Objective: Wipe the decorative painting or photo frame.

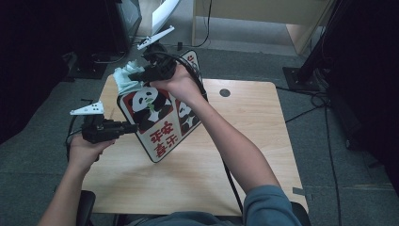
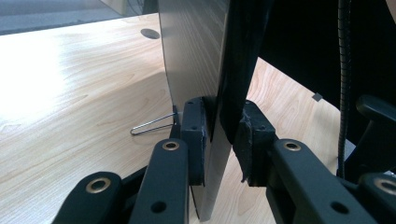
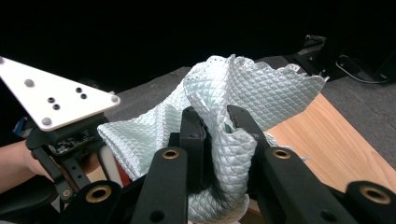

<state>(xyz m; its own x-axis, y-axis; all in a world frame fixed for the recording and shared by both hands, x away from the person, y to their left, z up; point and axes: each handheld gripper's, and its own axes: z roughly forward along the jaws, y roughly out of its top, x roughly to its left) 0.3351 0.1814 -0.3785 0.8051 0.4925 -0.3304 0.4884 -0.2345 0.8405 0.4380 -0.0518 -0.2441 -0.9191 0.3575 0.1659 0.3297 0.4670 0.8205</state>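
A: Which step is being carried out?

B: A wiping step, by the look of it. A panda sign (image 1: pixel 153 117) is held propped on edge over the counter (image 1: pixel 244 141), its lower corner near or on the wood. Its left edge is clamped by the left tool (image 1: pixel 127 128); in the left gripper view the jaws are seen closed on the thin board (image 2: pixel 196 70), one pad on each face.

A: And the other tool?

B: A pale quilted cloth (image 1: pixel 126 77) is gripped by the right tool (image 1: pixel 141 75) and held at the sign's top left corner. In the right gripper view the cloth (image 3: pixel 243 98) is bunched between the closed jaws of the right tool (image 3: pixel 215 122). Whether the cloth is actually pressed against the sign's face cannot be told from above.

A: How far along is the work judged to be?

B: Likely early or midway. The cloth is at the upper corner, and most of the printed face lies below it.

A: What is called for next?

B: The cloth should be drawn down and across the printed face, with contact kept light. The left grip must be held firm, so that the board is not tipped or twisted by the wiping pressure.
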